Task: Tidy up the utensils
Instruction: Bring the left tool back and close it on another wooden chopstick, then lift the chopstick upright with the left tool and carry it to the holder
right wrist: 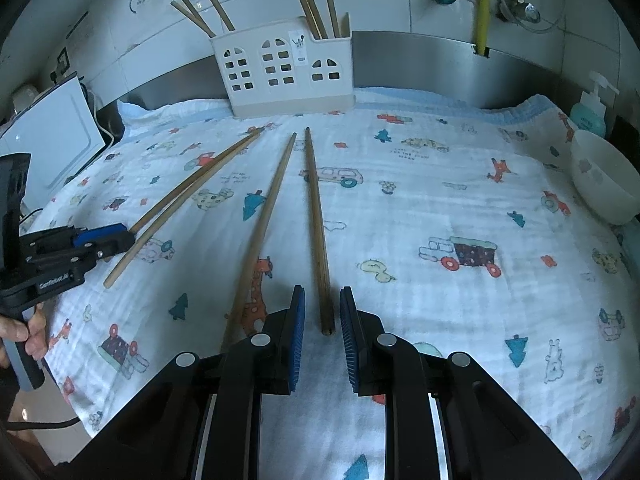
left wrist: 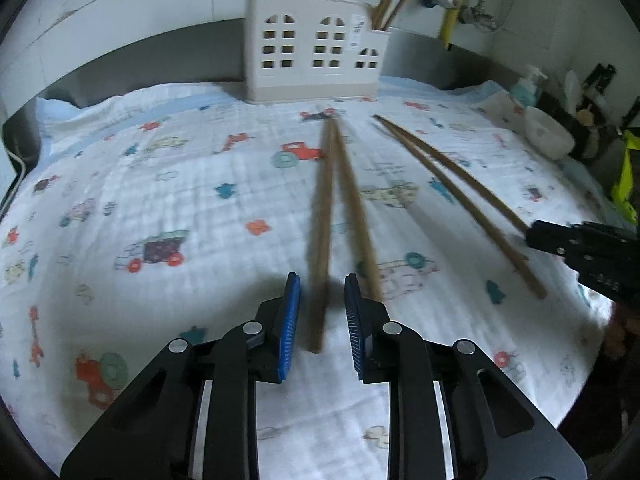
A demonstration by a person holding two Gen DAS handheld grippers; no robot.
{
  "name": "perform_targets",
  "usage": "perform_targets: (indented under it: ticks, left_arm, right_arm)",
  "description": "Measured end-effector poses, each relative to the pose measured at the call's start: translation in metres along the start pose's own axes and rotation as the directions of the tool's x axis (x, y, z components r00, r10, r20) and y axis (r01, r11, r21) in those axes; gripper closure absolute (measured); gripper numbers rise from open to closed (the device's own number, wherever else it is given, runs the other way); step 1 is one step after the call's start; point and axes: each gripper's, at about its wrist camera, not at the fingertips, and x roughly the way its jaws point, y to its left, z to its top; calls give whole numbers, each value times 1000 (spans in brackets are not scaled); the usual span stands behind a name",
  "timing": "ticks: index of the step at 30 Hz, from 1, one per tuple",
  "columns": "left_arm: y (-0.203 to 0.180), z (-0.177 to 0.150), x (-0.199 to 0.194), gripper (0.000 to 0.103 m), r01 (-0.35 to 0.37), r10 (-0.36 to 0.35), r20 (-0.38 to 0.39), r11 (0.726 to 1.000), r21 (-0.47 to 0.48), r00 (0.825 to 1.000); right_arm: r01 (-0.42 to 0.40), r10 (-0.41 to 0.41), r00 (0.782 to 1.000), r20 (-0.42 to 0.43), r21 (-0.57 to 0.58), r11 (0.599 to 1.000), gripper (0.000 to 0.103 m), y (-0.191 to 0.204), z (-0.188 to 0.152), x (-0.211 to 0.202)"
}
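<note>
Two pairs of brown chopsticks lie on the patterned cloth. In the left wrist view, my left gripper (left wrist: 322,300) is open over the near ends of the left pair (left wrist: 326,216); one stick lies between its fingers. The right pair (left wrist: 452,192) lies beside it. In the right wrist view, my right gripper (right wrist: 322,312) is open with the end of one stick of the right pair (right wrist: 318,232) between its fingers; the other stick (right wrist: 262,232) passes left of it. A white house-shaped utensil holder (right wrist: 280,72) holding chopsticks stands at the back; it also shows in the left wrist view (left wrist: 316,48).
A white bowl (right wrist: 604,176) and a teal soap pump bottle (right wrist: 590,110) stand at the right edge. A white appliance (right wrist: 56,136) sits at the left. Tiled wall with taps and a yellow hose (right wrist: 482,4) is behind. The left gripper shows at the left (right wrist: 104,240).
</note>
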Motion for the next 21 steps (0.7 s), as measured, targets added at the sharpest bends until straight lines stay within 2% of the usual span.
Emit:
perform_targets:
  ticks: [6, 10, 13, 15, 21]
  left_arm:
    - [-1, 0, 2, 82, 15, -15, 8, 1000, 4, 1000]
    - [4, 4, 4, 89, 18, -18, 2, 1000, -18, 1000]
    - [2, 6, 5, 89, 12, -12, -12, 1000, 0, 1000]
    - [5, 9, 5, 97, 21, -22, -18, 1000, -14, 1000]
    - [10, 21, -13, 97, 45, -43, 50, 998, -33, 998]
  right_arm:
    - [33, -33, 999, 7, -18, 999, 95, 3, 0, 2]
    - [15, -14, 1000, 12, -10, 1000, 96, 3, 0, -1]
    - [2, -1, 1000, 24, -16, 1000, 96, 8, 4, -7]
    - [0, 1, 999, 39, -19, 1000, 96, 10, 7, -12]
    - [-13, 15, 992, 124, -20, 1000, 96, 10, 28, -43]
